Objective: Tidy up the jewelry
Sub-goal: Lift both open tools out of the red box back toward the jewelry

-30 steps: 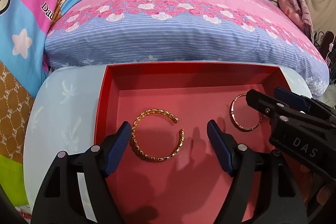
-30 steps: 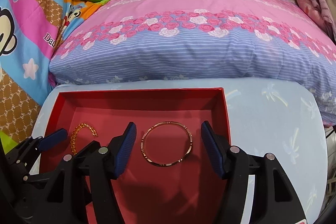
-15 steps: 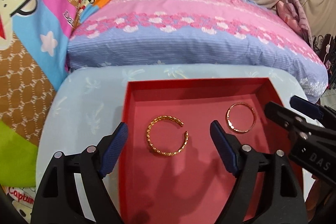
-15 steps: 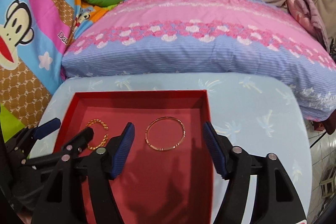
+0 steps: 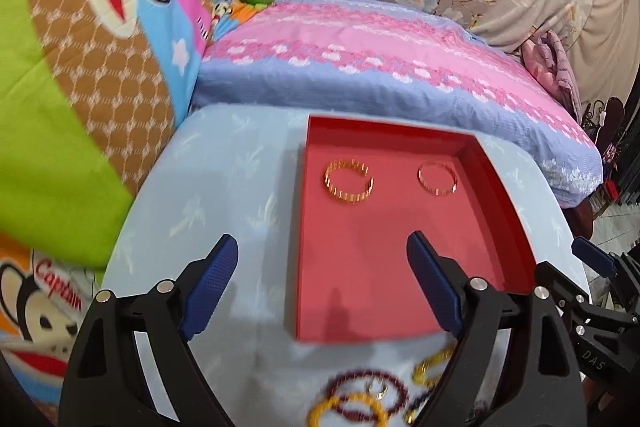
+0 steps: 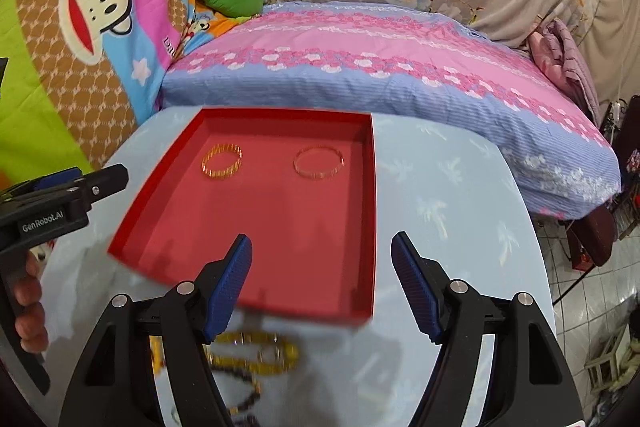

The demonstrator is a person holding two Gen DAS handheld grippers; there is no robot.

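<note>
A red tray lies on a round light-blue table. In it lie an open gold cuff bracelet on the left and a thin gold bangle on the right. My left gripper is open and empty, above the tray's near left edge. My right gripper is open and empty, above the tray's near right corner. A blurred pile of gold and dark bead jewelry lies on the table in front of the tray, partly hidden by the grippers.
A pink and blue striped pillow lies just behind the table. A cartoon-print blanket rises at the left. A tiled floor shows past the table's right edge.
Both grippers have pulled back and up from the tray, still open; the two bracelets stay in the tray. The jewelry pile in front of the tray has come into view.
</note>
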